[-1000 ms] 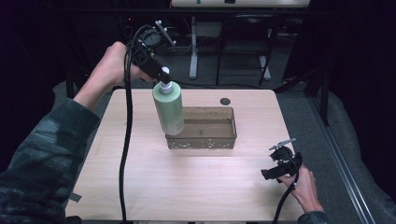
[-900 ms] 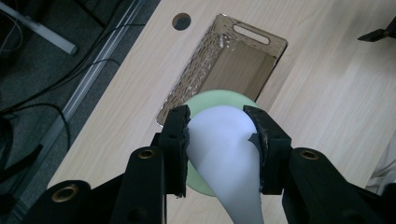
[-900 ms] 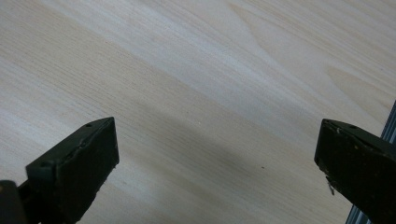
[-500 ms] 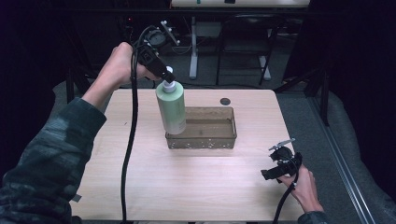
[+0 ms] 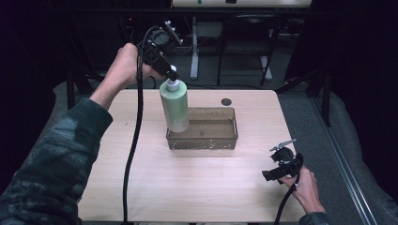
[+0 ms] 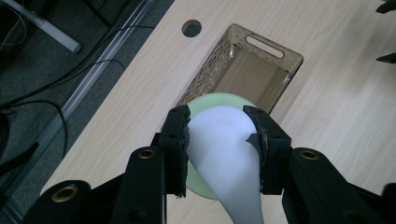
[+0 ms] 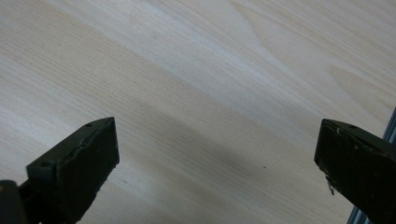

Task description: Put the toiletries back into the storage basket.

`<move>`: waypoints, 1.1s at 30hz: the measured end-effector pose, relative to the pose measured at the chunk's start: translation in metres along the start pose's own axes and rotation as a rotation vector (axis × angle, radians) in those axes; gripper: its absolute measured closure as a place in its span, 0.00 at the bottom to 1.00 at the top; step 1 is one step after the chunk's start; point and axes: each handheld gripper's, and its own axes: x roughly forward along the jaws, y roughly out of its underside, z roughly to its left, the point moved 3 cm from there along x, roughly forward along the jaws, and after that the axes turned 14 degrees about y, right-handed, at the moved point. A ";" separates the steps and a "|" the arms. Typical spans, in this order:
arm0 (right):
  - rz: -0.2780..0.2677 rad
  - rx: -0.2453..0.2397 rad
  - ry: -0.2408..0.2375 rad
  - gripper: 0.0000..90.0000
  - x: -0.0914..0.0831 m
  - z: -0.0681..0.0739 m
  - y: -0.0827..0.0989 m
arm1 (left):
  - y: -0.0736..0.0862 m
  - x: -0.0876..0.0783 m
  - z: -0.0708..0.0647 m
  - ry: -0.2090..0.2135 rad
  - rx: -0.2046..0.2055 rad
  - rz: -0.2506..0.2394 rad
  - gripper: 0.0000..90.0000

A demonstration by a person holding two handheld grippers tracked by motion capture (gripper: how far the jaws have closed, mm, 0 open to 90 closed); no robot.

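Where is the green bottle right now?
In the high view, the green bottle hangs from the left gripper by its white cap, over the left end of the brown basket.

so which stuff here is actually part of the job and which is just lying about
In the job:
- green bottle, gripped at its white cap by the left tongs
- brown bin, below the bottle

Lying about:
- right tongs, open, idle over the table
- round hole in the tabletop

grip: left gripper clamped on the white pump cap of a green bottle
below: brown perforated bin, sitting on the wooden table
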 end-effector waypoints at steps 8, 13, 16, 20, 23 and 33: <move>0.002 -0.004 0.001 0.00 0.001 0.000 0.000 | 0.003 0.011 0.008 0.003 -0.015 0.019 0.70; 0.004 -0.004 0.002 0.00 0.001 0.000 0.000 | 0.005 0.014 0.011 0.007 -0.024 0.012 0.70; 0.004 -0.003 0.002 0.00 0.001 0.000 0.000 | 0.005 0.015 0.013 0.008 -0.029 0.007 0.70; 0.004 -0.004 0.003 0.00 0.001 0.001 0.000 | 0.006 0.017 0.014 0.011 -0.032 0.000 0.70; 0.006 -0.004 0.002 0.00 0.001 0.001 0.000 | 0.006 0.018 0.014 0.008 -0.030 0.001 0.70; 0.008 -0.004 0.001 0.00 0.001 0.001 0.001 | 0.004 0.031 0.013 0.027 -0.025 0.001 0.70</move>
